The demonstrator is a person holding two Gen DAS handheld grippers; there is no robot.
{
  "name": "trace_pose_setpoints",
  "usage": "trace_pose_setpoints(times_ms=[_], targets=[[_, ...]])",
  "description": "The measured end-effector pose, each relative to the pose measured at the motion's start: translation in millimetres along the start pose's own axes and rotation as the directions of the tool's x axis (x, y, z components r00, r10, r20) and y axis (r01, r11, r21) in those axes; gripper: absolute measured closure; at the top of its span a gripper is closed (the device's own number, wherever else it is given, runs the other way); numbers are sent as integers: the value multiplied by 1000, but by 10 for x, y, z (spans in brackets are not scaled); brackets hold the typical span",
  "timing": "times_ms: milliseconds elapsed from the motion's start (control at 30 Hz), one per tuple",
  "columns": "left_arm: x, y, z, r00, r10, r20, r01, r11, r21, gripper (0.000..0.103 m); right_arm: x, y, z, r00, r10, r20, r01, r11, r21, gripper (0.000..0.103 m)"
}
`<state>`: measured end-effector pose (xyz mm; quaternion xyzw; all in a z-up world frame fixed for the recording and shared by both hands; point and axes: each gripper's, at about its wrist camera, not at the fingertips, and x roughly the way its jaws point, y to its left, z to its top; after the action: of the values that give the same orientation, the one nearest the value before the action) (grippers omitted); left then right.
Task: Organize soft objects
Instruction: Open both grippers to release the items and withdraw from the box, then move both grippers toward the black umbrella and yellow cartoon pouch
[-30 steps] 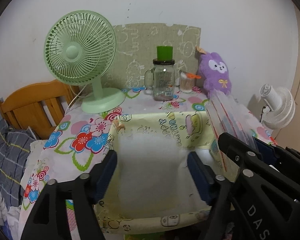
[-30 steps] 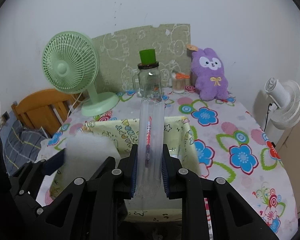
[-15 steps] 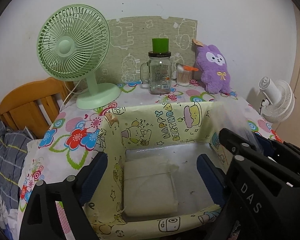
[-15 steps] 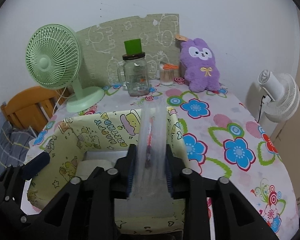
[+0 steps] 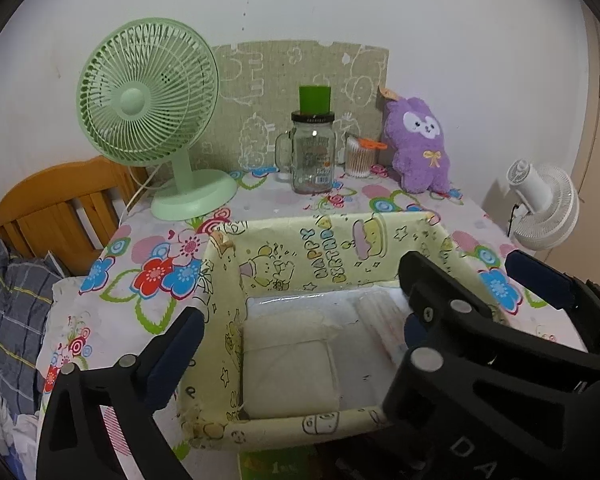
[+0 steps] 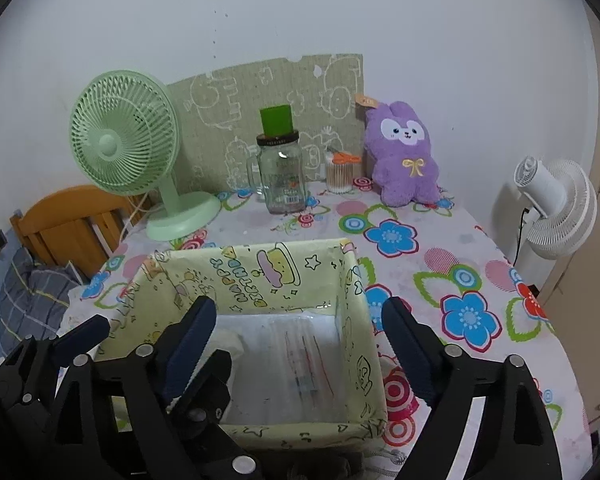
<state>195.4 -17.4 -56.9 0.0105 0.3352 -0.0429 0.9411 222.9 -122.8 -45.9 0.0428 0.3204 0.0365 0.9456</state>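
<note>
At the left edge of the flowered tablecloth the left gripper hangs over the near-left corner of the yellow cartoon-print storage box, its jaws spread wide with nothing between them; one blue pad sits outside the box wall, and the other is largely hidden behind the black frame of the right gripper crossing the left wrist view. Inside the box, on the left half of its floor, lies a folded white cloth or pad, flat and square to the walls. Beside it to the right lies a clear plastic packet with red printing, resting lengthwise on the box floor; what it contains I cannot tell. Above that packet the right gripper is likewise wide apart and empty. Both soft items appear to be placed, so the step in hand looks like the release and clearing away from the box. Farther back on the table stand a green desk fan, a glass mug jar with a green lid, a cotton-swab tub and, well to the right, a purple plush bunny. If the task goes on, the plush seems the likely next soft object: that would call for lifting clear of the box rim, reaching past the jar without knocking it, and pinching the toy by its body.
</note>
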Motion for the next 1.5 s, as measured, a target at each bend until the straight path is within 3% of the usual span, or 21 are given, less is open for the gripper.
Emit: trace_pose_setpoints(times_ms=[467,1233,1500], targets=[[-422,-81,8,998,12,66,-13,1000,13,0,-454,5,28,997,9,74,-9,1000,-4,5],[-1121,-178,-244,987,12,161,-14,1000,13,0,-1233,3,-188,987,30,155,-28,1000,-13,4],[-1280,-203,-376,987,4,160,-6,1000,17,0,-1427,18,-331,986,27,162,-27,1000,-7,4]])
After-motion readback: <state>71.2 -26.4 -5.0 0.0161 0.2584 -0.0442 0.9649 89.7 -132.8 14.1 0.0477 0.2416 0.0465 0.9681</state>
